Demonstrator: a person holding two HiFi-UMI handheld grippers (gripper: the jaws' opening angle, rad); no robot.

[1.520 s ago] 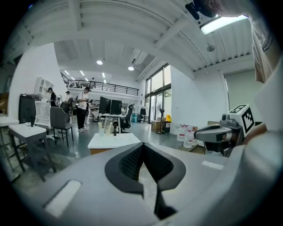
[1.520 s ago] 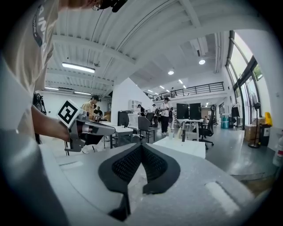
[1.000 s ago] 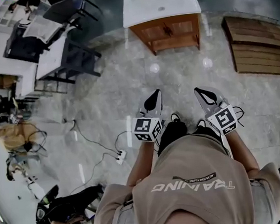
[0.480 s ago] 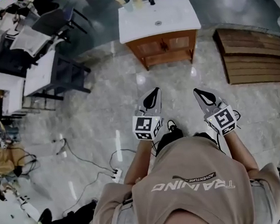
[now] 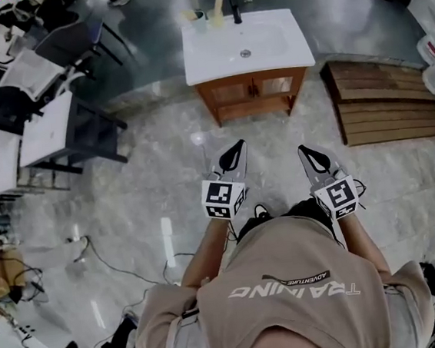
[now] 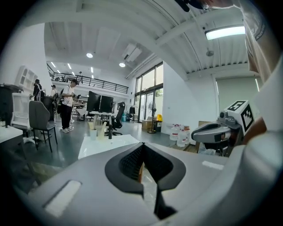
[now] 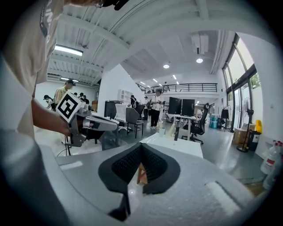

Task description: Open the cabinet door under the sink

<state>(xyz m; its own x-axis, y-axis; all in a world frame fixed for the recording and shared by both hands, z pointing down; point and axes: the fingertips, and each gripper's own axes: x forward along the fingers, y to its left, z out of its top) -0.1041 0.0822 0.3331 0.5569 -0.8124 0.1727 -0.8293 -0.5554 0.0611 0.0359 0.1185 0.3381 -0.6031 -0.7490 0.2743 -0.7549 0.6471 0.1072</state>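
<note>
Two hand-held tools pointed forward over a person's beige shirt (image 5: 293, 308). The left gripper (image 5: 235, 147) and the right gripper (image 5: 306, 152) were side by side and apart. Each had its grey plastic jaws pressed together on nothing, with the ribbed black pads meeting at the tip. Carrying them empty and closed likely suited an approach, since no handle was yet within reach. A cube of black-and-white square markers (image 5: 222, 199) rode behind each pair of jaws.

Beyond them stretched a glossy, pale marbled floor (image 5: 161, 152), bright with lamp reflections. Well ahead, roughly in line with both tools, stood the small cabinet (image 5: 252, 94) of reddish-brown wood. Its two panelled doors (image 5: 230, 92) were shut under a smooth white sink top (image 5: 285, 46) with a round drain (image 5: 245, 53). A cup (image 5: 200, 18) and a dark tap (image 5: 236, 10) sat along the sink's back edge. Slatted wooden boards (image 5: 388, 105) lay on the floor to the cabinet's right. White desks (image 5: 42, 126) and dark chairs (image 5: 72, 38) filled the left.
</note>
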